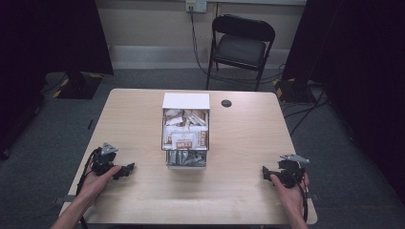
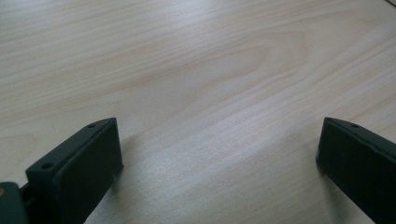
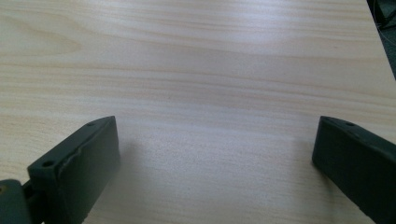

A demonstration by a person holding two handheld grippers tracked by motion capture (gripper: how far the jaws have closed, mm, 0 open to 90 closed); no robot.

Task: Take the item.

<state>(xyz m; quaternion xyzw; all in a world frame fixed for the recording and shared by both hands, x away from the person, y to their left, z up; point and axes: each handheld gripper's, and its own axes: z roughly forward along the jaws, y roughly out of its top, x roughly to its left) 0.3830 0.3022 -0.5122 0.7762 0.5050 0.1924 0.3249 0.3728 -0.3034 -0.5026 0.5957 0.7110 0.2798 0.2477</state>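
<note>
A small clear organiser box (image 1: 186,136) with a white lid end stands at the middle of the wooden table (image 1: 138,114), packed with white and orange packets. My left gripper (image 1: 128,169) rests low on the table at the near left, held by a hand, jaws wide apart with nothing between them. In the left gripper view the left gripper (image 2: 219,149) faces bare wood. My right gripper (image 1: 265,172) lies at the near right, also held by a hand and open. In the right gripper view the right gripper (image 3: 215,149) has bare table between its jaws.
A small dark round cap (image 1: 226,103) sits on the table behind the box to the right. A black folding chair (image 1: 241,47) stands beyond the far edge. Cables run over the grey floor at the right.
</note>
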